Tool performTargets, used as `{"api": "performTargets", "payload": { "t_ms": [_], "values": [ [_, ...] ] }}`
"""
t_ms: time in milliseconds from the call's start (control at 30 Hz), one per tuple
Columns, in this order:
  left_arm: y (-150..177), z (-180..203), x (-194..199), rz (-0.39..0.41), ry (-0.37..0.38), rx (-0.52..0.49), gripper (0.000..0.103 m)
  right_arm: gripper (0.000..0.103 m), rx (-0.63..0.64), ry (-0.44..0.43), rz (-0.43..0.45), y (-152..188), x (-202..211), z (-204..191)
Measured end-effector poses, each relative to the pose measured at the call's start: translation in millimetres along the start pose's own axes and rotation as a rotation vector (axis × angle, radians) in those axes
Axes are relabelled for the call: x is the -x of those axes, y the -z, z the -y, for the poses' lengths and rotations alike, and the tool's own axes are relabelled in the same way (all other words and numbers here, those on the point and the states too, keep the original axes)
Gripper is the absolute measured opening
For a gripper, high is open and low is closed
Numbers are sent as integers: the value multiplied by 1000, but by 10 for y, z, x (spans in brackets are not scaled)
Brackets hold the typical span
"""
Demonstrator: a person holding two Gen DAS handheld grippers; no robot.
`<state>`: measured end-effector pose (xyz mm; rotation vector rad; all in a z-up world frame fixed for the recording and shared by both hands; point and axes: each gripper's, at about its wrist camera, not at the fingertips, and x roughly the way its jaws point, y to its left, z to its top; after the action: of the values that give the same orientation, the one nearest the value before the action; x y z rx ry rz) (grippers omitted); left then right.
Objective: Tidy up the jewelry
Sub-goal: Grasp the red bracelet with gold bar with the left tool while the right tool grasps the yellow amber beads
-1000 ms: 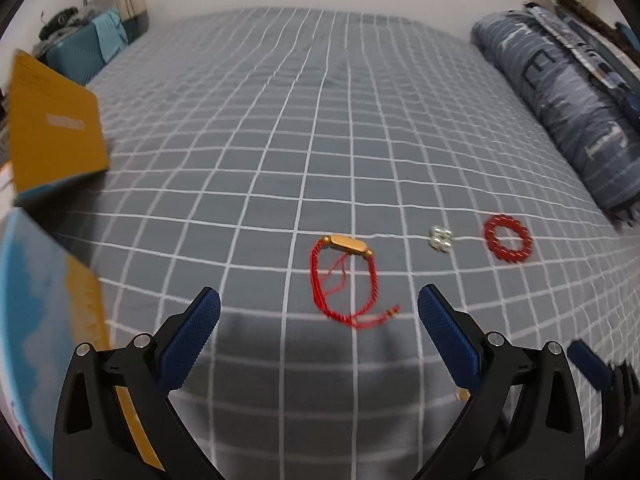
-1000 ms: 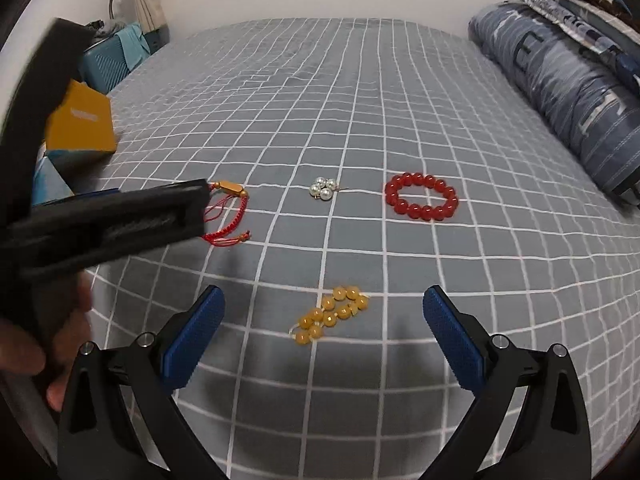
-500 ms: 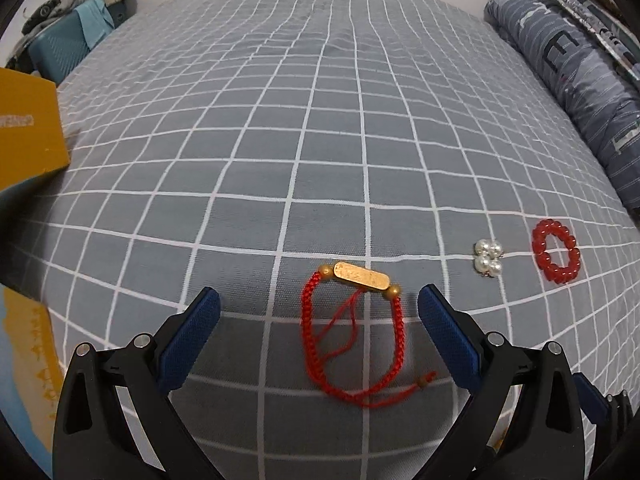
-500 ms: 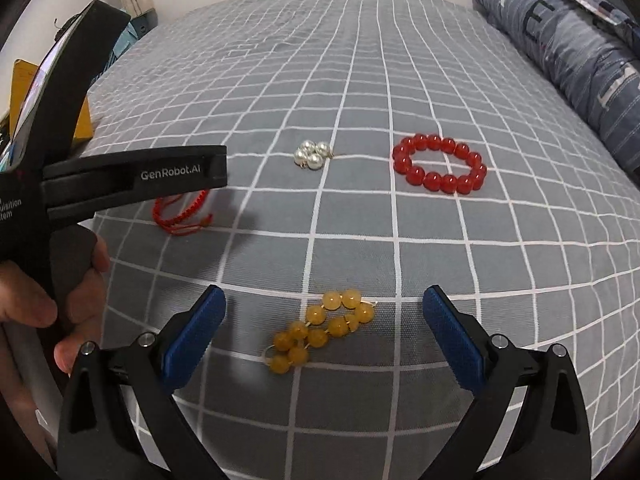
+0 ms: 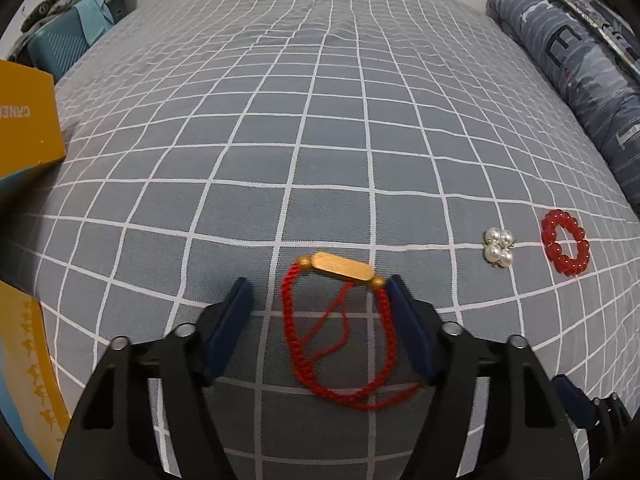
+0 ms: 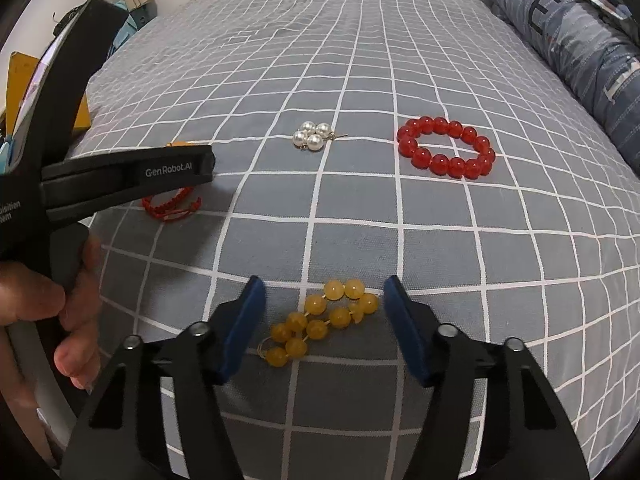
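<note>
The left gripper (image 5: 318, 290) has just been closing its jaws around the red cord bracelet (image 5: 340, 340); its right pad sits against the cord, the left pad stands clear (no grip). The right gripper (image 6: 325, 290) has also been closing, the yellow bead bracelet (image 6: 320, 322) between its pads, untouched. Ahead of it lie the pearl cluster (image 6: 312, 137) and red bead bracelet (image 6: 446, 147).
</note>
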<state>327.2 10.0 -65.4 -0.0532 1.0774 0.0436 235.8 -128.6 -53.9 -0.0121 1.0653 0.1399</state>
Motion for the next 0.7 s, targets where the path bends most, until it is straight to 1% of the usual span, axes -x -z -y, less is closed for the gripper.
{"api": "performTargets", "payload": {
  "t_ms": [33,67,133,167,233,267,333,367,400,433,700],
  "values": [
    [9,6,11,1,3,-2,58,50,1,2,0,3,1,-5],
    [17,10,21,4,4,-5,54,49,3,7,0,8,5,-7],
    [38,14,35,8,4,-7,47,40,4,3,-3,12,9,-5],
    [45,11,45,9,6,-4,44,38,1,1,-4,11,7,1],
    [57,13,61,11,9,-1,39,30,-4,2,-5,10,3,19],
    [66,8,69,12,11,1,37,28,-6,5,-3,15,5,21],
    [66,16,75,15,10,1,31,15,-8,8,-2,14,4,31],
    [71,20,83,18,6,-4,25,11,-8,15,0,13,10,29],
    [71,18,88,20,6,-8,13,9,-7,21,4,11,17,22],
    [69,11,85,20,4,-12,7,9,-10,22,7,10,24,21],
    [68,-22,120,28,21,-4,7,9,-32,11,28,-8,62,45]
  ]
}}
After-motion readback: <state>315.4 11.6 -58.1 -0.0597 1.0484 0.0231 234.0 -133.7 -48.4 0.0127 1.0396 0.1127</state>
